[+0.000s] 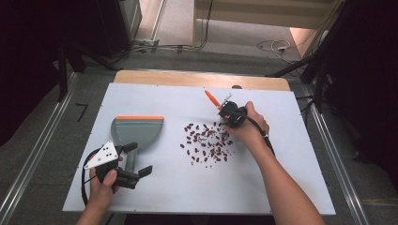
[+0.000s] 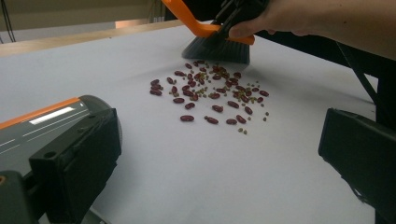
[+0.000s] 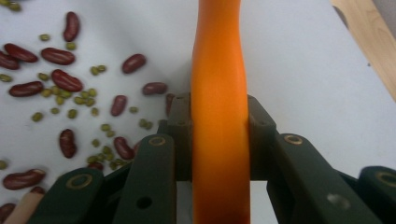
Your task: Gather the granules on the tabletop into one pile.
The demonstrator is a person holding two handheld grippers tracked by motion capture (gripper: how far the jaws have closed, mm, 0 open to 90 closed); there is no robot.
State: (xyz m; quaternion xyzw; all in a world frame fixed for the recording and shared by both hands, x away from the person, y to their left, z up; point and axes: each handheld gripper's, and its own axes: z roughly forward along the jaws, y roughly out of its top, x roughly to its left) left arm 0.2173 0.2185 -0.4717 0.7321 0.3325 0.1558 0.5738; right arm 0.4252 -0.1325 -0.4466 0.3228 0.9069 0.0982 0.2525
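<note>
High view: right gripper (image 1: 224,108) sat at the far-right edge of the beans (image 1: 207,142), jaws clamped on a brush (image 1: 212,99) whose orange handle stuck up and away toward the far side. Left gripper (image 1: 143,169) rested near the front-left of the white board (image 1: 155,187), beside the handle of the grey dustpan (image 1: 136,132); its far jaw lay against the handle, the other stood clear, so jaws stood apart, gripping nothing that I could tell. Dustpan lay well left of the beans, orange lip on its far edge. Bare board between pan and beans. Wooden table edge (image 1: 187,78) showed beyond the board.

Left gripper view: own two jaws rose wide apart at the bottom corners, nothing pinched between them. Dustpan (image 2: 42,121) just beside the left jaw. Brush (image 2: 217,44) bristles visible here, dark, touching the board at the far edge of the beans (image 2: 210,95); person's hand (image 2: 299,18) above it. Small green beans mixed in with the red ones were clear here.

Right gripper view: close up, jaws closed tight on both sides of the orange brush (image 3: 219,116) handle, which ran straight up the middle. Beans (image 3: 65,81) scattered to the left, red and green. Bristles hidden under the gripper. Table edge (image 3: 369,42) at top right.
</note>
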